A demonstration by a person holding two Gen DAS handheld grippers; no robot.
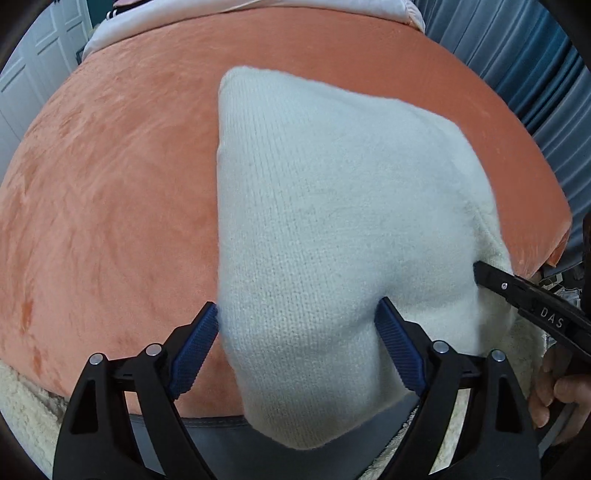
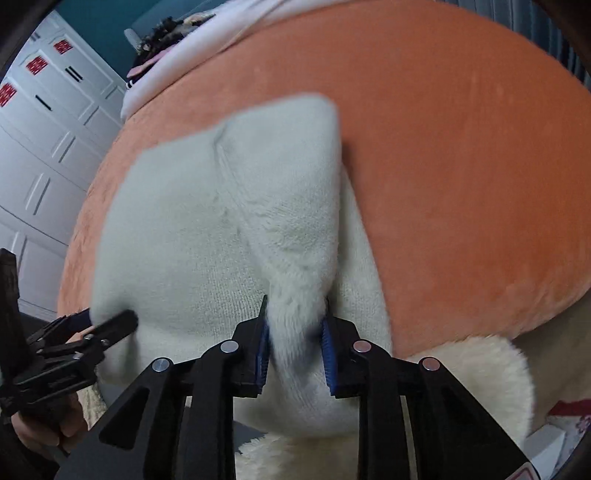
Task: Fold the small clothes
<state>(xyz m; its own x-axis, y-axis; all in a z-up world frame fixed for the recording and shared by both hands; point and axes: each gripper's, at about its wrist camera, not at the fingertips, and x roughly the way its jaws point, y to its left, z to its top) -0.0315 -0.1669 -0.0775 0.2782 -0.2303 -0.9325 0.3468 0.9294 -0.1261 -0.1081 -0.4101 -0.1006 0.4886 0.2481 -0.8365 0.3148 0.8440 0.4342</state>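
A white knitted garment (image 1: pixel 325 206) lies on an orange plush bed cover (image 1: pixel 110 184), its near end hanging over the front edge. My left gripper (image 1: pixel 297 345) is open, its blue pads either side of the garment's near corner. My right gripper (image 2: pixel 295 343) is shut on a bunched fold of the garment (image 2: pixel 229 221). The right gripper's black finger (image 1: pixel 532 299) also shows at the garment's right edge in the left wrist view. The left gripper (image 2: pixel 107 323) shows at the garment's left edge in the right wrist view.
A cream fleece blanket (image 2: pixel 480 380) hangs below the bed's front edge. White bedding (image 1: pixel 258 14) lies at the far end. White wardrobe doors (image 2: pixel 40 147) stand at the left, blue curtains (image 1: pixel 524 66) at the right.
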